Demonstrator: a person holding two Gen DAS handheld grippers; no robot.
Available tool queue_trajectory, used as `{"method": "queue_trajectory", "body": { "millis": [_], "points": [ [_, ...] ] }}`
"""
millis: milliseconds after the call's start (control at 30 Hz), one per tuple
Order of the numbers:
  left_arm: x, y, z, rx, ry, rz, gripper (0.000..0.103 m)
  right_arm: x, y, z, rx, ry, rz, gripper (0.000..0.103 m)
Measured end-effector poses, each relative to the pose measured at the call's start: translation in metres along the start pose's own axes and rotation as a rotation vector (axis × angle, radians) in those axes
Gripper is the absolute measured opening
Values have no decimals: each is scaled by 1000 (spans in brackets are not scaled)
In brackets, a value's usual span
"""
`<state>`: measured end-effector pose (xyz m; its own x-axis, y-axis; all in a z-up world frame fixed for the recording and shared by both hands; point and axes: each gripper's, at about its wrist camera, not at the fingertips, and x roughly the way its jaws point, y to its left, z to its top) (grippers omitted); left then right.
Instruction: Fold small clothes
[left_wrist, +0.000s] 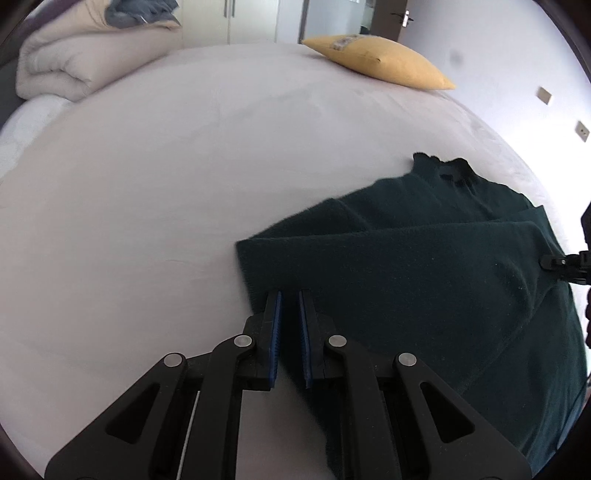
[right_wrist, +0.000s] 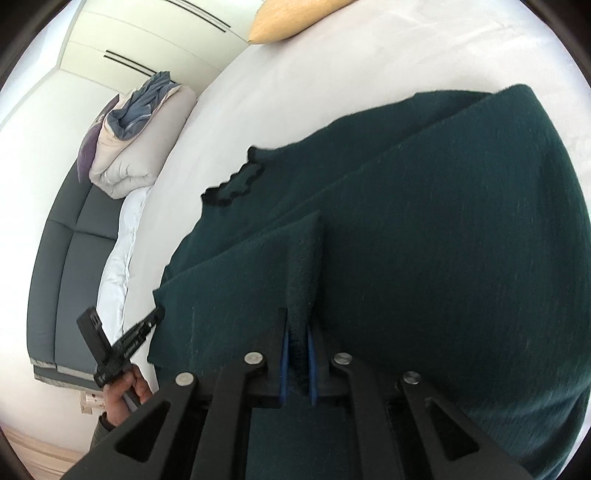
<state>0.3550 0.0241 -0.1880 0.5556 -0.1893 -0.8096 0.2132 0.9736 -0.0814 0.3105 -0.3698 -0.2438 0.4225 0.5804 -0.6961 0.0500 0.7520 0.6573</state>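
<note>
A dark green knit sweater (left_wrist: 424, 258) lies partly folded on a white bed (left_wrist: 184, 166), collar (left_wrist: 448, 168) at the far side. My left gripper (left_wrist: 290, 295) sits at the sweater's near left edge, its blue pads a little apart, with fabric between them. My right gripper (right_wrist: 297, 321) is shut on a raised fold of the sweater (right_wrist: 406, 240). In the left wrist view the right gripper's tip (left_wrist: 561, 263) shows at the sweater's right edge. In the right wrist view the left gripper (right_wrist: 155, 317) shows at the sweater's left edge, held by a hand (right_wrist: 122, 391).
A yellow pillow (left_wrist: 384, 62) lies at the bed's far side. A folded beige duvet (left_wrist: 77, 59) with a blue-grey cloth (left_wrist: 136, 14) on it sits at the far left corner. A dark grey headboard (right_wrist: 62, 266) and white wardrobes (right_wrist: 147, 40) lie beyond the bed.
</note>
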Motion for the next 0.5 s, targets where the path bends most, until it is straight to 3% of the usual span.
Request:
{"method": "queue_trajectory", "body": {
  "millis": [100,200,267,300,333,500],
  "points": [
    [-33,-24,-5,59,-66,-24,9,-5,-2,0,1,-22,-4,12],
    [-28,-48,-13,153,-18,-22,9,-5,-8,5,22,-45,-8,10],
    [-4,-46,-19,163,64,15,9,-3,-8,7,12,-52,-23,10],
    [4,-40,-23,147,70,-3,9,-2,-9,7,11,-52,-26,9],
    [1,-32,-26,125,20,-35,11,-1,-9,6,12,-52,-27,9],
    [-6,-34,-31,166,16,-10,11,-5,-11,5,18,-69,-11,9]
  ]
}}
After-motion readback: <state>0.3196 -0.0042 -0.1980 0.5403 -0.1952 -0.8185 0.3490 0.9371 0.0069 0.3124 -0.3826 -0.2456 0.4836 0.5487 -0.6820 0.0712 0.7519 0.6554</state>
